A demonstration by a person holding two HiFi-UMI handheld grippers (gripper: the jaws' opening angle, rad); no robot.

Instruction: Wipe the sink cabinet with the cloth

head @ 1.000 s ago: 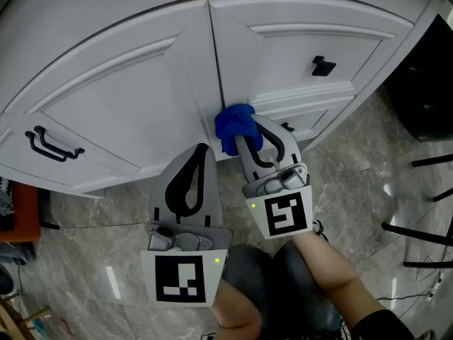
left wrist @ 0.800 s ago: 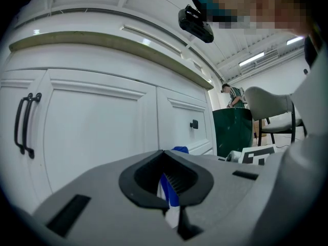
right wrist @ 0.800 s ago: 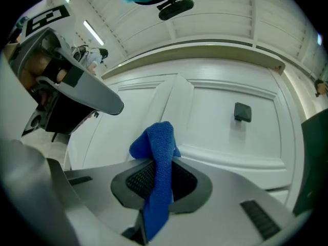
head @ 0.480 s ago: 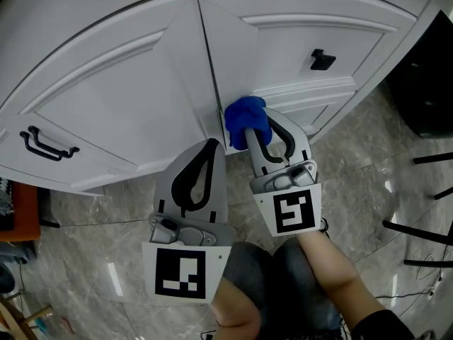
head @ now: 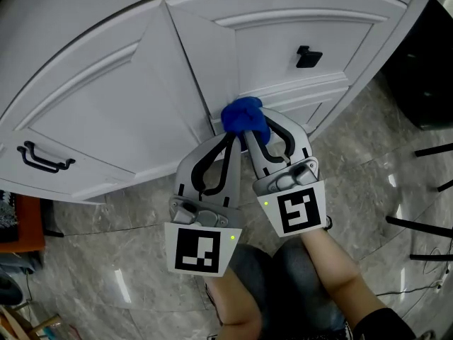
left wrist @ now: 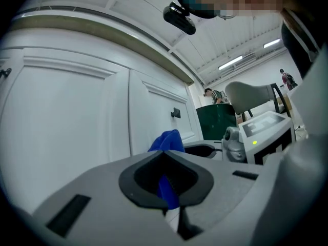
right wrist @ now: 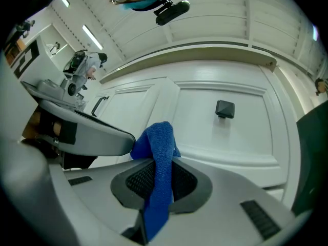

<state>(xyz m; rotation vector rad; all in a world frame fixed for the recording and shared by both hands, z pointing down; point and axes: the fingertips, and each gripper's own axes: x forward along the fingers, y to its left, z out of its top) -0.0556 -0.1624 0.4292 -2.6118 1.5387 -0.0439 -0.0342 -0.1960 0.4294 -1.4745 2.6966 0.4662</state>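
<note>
Pinching the blue cloth [head: 241,113] at the cabinet [head: 106,98], the right claw [head: 249,130] holds firm — the closed, empty left claw [head: 229,139] alongside could knock it loose.

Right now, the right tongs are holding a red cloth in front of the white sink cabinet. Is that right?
Almost, but the colour is wrong. The cloth is blue, not red. The right tongs are holding it in front of the white sink cabinet, and the right gripper view shows this clearly.
</note>
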